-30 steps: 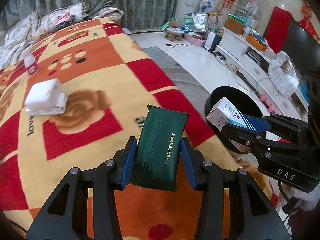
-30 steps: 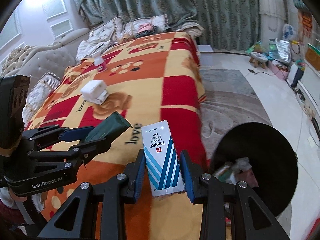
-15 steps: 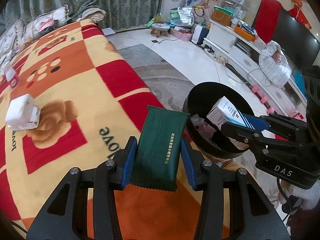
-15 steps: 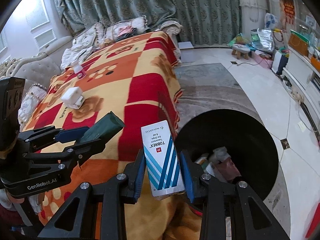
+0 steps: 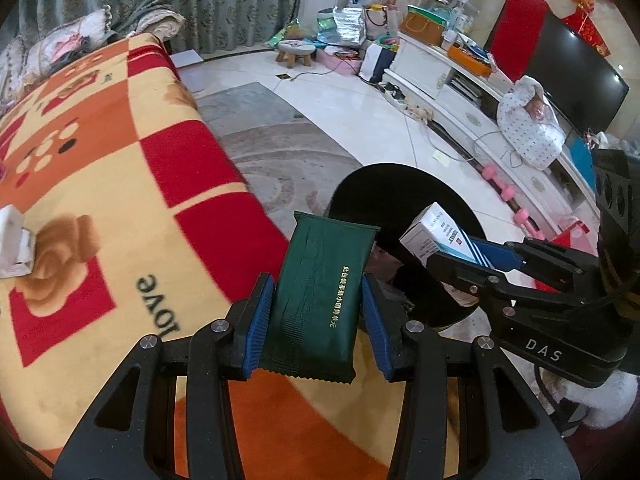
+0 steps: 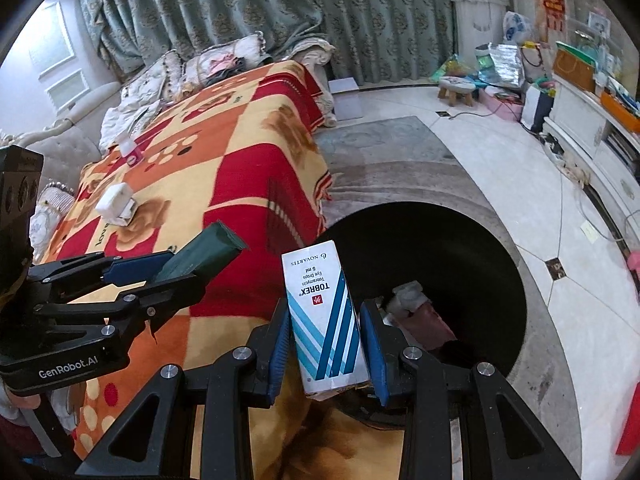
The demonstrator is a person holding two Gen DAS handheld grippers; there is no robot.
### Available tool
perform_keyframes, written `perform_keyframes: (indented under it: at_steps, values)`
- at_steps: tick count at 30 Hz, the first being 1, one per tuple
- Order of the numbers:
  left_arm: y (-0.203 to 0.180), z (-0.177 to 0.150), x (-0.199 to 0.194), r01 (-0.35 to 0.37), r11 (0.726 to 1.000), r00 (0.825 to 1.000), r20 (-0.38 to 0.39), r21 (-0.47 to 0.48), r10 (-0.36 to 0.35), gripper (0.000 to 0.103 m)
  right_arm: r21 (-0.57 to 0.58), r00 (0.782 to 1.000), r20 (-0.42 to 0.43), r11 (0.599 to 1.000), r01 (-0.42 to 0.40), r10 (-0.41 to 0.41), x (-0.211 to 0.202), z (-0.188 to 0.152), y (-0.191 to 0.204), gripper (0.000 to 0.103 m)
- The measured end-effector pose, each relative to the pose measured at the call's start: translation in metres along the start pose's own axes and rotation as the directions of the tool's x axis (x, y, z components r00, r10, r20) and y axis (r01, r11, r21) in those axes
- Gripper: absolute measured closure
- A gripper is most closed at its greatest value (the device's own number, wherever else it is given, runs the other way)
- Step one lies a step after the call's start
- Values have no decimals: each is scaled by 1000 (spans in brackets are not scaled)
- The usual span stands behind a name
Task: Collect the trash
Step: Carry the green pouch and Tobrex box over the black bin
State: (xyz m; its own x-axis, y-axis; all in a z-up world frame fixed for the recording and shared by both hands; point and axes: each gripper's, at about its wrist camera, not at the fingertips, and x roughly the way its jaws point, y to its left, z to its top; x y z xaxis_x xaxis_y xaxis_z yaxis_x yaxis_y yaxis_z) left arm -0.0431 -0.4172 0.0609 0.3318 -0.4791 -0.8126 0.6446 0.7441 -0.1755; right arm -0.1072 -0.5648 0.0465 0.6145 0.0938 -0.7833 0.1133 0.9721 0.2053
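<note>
Nearest the left wrist camera, the left gripper point(image 5: 318, 322) is seen closed to a narrow gap on a dark green foil-type packet with gold lettering point(image 5: 320, 300); the packet is clamped by its long sides between the blue pads, so that its upper end projects forward, free of the jaws. In the right wrist view, the right gripper point(image 6: 325, 340) is likewise closed on a white-and-blue cardboard eye-drop box point(image 6: 324, 320), held upright by its side faces with the printed front towards the camera. Both items are gripped low, which is judged to leave most of each body clear for a clean drop. Just beyond the grippers, the edge of a bed covered by a red, orange and cream checked plush blanket point(image 6: 240, 168) is seen, and directly beside it on the floor stands a round black waste bin point(image 6: 460, 240), in which some discarded wrappers point(image 6: 408, 300) are already visible. The box is held over the near rim of the bin; the packet is held at the blanket edge, near the rim. The step in hand is judged to be the carry to the bin, with release not yet made. Farther back on the blanket, a small white box-shaped object point(image 6: 116, 204) and a small white-and-pink bottle point(image 6: 130, 148) are left lying, well apart from the bin.
</note>
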Motion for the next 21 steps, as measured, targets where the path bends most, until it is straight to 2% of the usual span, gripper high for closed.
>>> perform_keyframes:
  at_steps: [21]
  values:
    - [-28,22,27,77,997,997,-29,-11,-77,61,73,999,-17,996,41,-40,6,-4,-42,70]
